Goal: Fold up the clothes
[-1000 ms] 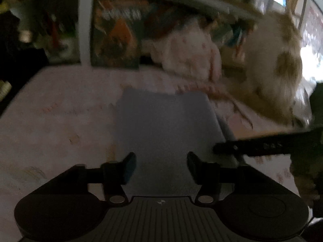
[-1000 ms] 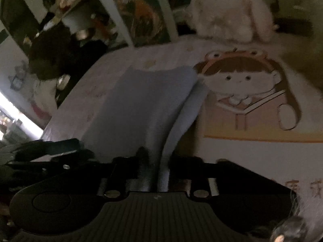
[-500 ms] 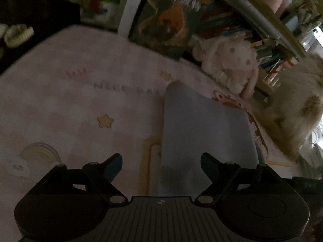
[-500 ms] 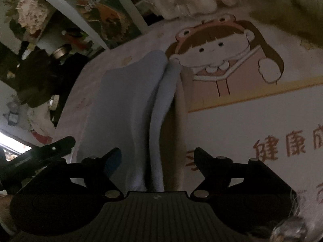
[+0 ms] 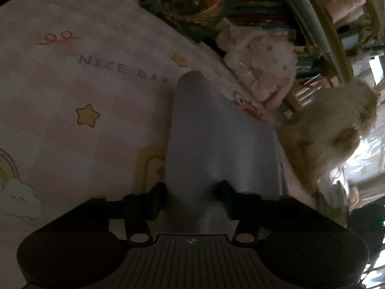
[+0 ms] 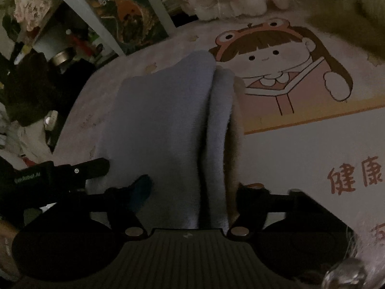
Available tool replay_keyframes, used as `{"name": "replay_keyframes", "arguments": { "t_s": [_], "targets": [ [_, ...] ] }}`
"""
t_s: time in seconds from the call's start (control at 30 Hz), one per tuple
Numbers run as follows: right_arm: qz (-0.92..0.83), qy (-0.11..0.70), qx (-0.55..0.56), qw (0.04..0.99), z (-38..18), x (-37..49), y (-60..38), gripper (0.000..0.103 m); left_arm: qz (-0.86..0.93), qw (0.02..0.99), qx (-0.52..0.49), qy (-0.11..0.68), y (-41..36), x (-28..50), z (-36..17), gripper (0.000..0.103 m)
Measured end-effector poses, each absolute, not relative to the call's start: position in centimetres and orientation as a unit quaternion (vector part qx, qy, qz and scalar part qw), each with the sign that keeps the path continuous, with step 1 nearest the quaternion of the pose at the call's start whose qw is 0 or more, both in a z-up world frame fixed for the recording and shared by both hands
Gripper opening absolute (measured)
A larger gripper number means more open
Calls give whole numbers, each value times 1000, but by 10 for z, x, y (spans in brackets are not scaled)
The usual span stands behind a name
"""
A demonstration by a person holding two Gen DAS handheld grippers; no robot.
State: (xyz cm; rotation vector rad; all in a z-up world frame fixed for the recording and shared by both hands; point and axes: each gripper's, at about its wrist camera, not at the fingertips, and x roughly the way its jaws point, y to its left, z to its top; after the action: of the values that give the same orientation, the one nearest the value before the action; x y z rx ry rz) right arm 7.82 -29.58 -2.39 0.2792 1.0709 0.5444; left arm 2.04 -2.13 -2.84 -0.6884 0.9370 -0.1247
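Nearest to us, in the left wrist view, the left gripper (image 5: 192, 192) is closing its fingers (image 5: 156, 193) in from a wider spread around the near end of the blue garment (image 5: 216, 139). The cloth is bunching up between them, and both pads look pressed into it, so we are reading this as a grip on that end. In the right wrist view, the right gripper (image 6: 192, 190) is also narrowing from a wider spread over the same garment's near edge. Here the stacked folded layers are filling the gap, but the left-hand finger (image 6: 140, 187) is lying on top of the cloth, so we cannot tell whether this side is truly pinching.

The garment is lying on the pale pink cartoon-printed blanket (image 5: 72, 84), its long axis running straight away from both grippers. The folded seam is running along its right side, in the right view. Both hands are at its near end, left gripper just beside the right one.

Farther off, a pink plush rabbit (image 5: 262, 69) is sitting against a bookshelf (image 5: 300, 24).
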Motion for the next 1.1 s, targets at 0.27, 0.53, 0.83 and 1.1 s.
{"name": "replay_keyframes", "arguments": {
  "t_s": [0.27, 0.53, 0.83, 1.1],
  "targets": [
    [264, 458, 22, 849, -1, 47, -293, 27, -90, 867, -195, 450, -61, 5, 10, 37],
    [274, 508, 97, 811, -6, 42, -325, 35, -89, 836, -256, 477, -49, -6, -9, 46],
    [279, 531, 151, 785, -26, 58, -331, 57, -73, 811, -358, 457, -40, 1, -34, 62],
    [303, 520, 111, 791, -22, 61, -319, 41, -63, 825, -334, 451, -49, 0, -27, 45]
  ]
}}
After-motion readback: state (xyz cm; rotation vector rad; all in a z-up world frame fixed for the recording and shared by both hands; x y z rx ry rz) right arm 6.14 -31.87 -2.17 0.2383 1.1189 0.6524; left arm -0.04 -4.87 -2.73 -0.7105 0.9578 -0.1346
